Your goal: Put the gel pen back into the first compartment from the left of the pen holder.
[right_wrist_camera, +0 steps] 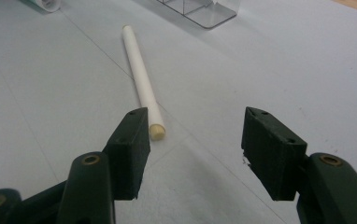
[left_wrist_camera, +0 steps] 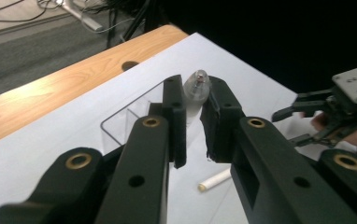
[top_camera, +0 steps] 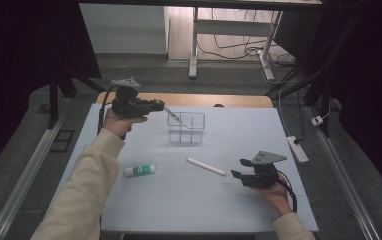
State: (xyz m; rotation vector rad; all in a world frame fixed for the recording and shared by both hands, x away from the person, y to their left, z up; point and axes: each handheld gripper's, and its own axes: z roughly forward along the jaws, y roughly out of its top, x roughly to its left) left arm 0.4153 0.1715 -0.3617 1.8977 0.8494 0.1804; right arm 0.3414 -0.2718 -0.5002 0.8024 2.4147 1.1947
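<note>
Nearest the person, the right gripper (top_camera: pixel 243 168) rests low on the pale table mat (top_camera: pixel 179 200), on the near right side of the clear box (top_camera: pixel 186 128), well apart from it. Its jaws stand spread with nothing between them; in the right gripper view (right_wrist_camera: pixel 193 144) bare mat shows in the gap. Just ahead of its left jaw lies the white stick (right_wrist_camera: pixel 141 84), flat on the mat, with its cream-coloured end close to that jaw's tip and its far end pointing toward the clear box. From above, the white stick (top_camera: pixel 205 166) lies between the right gripper and the box, on the near side of the box and slightly to its right.

On the near left side of the box, further out than the stick, a glue stick (top_camera: pixel 139 170) with a green label lies on its side on the mat.

Farther off, the left gripper (top_camera: pixel 160 106) is held in the air just left of the clear box, level with its top edge. Its jaws pinch a clear pen (left_wrist_camera: pixel 196 91), seen end-on in the left gripper view (left_wrist_camera: pixel 194 119), with its rounded tip toward the camera. In the high view the pen (top_camera: pixel 174 117) slants down from the jaws over the box's left compartment; whether its lower end touches the box I cannot tell.

Beyond the box, a wooden table edge (top_camera: pixel 239 100) runs along the far side of the mat.
</note>
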